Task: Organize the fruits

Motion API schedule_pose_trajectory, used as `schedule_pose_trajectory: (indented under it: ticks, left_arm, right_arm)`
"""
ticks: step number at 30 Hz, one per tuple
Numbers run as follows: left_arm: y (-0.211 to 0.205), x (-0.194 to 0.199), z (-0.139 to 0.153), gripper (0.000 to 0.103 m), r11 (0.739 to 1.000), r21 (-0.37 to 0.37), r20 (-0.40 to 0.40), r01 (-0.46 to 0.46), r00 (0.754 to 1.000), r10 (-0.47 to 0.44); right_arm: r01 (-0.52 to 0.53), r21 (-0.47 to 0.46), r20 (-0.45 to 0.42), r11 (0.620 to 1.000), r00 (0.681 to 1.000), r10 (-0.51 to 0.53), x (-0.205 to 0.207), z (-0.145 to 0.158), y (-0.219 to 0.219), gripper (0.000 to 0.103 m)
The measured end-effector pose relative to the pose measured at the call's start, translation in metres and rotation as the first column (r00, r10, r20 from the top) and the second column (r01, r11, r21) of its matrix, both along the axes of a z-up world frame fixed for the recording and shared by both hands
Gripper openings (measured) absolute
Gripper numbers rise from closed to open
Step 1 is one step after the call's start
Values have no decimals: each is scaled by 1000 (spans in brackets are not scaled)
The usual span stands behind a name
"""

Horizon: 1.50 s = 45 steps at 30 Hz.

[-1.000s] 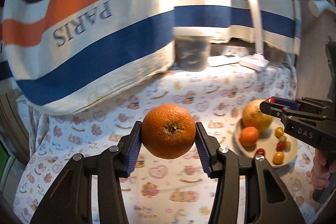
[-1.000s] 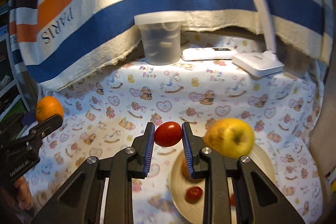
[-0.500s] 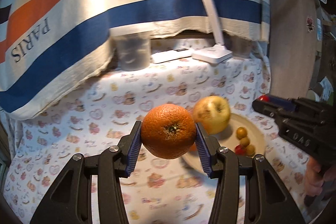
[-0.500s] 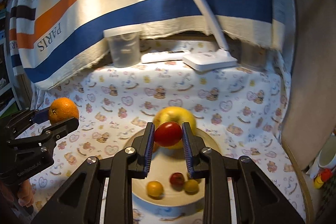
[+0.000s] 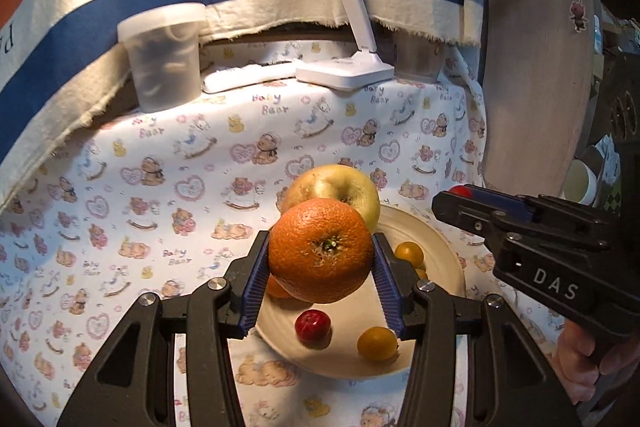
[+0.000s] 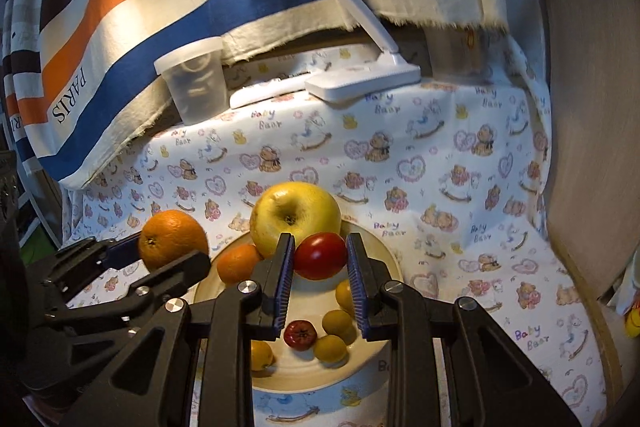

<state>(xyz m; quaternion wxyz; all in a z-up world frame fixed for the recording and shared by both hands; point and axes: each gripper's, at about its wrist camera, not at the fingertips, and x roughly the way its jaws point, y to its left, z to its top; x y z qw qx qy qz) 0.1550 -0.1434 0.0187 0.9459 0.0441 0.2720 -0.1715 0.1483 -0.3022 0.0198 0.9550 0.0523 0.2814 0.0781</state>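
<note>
In the left wrist view, the left gripper (image 5: 321, 273) is clamping a large orange (image 5: 320, 249) above the near edge of the cream plate (image 5: 448, 267), which is sitting on the cloth-covered bench (image 5: 160, 195) and carrying a yellow apple (image 5: 340, 187) and small red and yellow fruits. In the right wrist view, the right gripper (image 6: 318, 281) is pinching a red tomato (image 6: 320, 255) over the same plate (image 6: 384, 255), with the apple (image 6: 294, 213) just behind it and the left gripper (image 6: 160, 259) holding its orange (image 6: 172, 239) beside the plate's left rim.
</note>
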Motion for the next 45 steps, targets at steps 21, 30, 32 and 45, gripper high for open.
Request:
schedule_pose_trajectory:
  ticks: [21, 30, 32, 45]
  left_arm:
    - [-12, 22, -39, 48, 999, 46, -154, 10, 988, -3]
    - [-10, 15, -32, 67, 999, 45, -111, 16, 994, -11]
    - [-9, 13, -30, 70, 999, 44, -96, 12, 995, -7]
    - [10, -2, -4, 72, 998, 38, 3, -48, 999, 48]
  right_arm:
    - [11, -5, -238, 1000, 971, -12, 33, -47, -14, 27]
    - [48, -8, -256, 999, 965, -48, 32, -49, -21, 27]
    - [52, -2, -253, 999, 966, -50, 31, -48, -21, 28]
    - [91, 13, -192, 996, 978, -87, 19, -33, -27, 38]
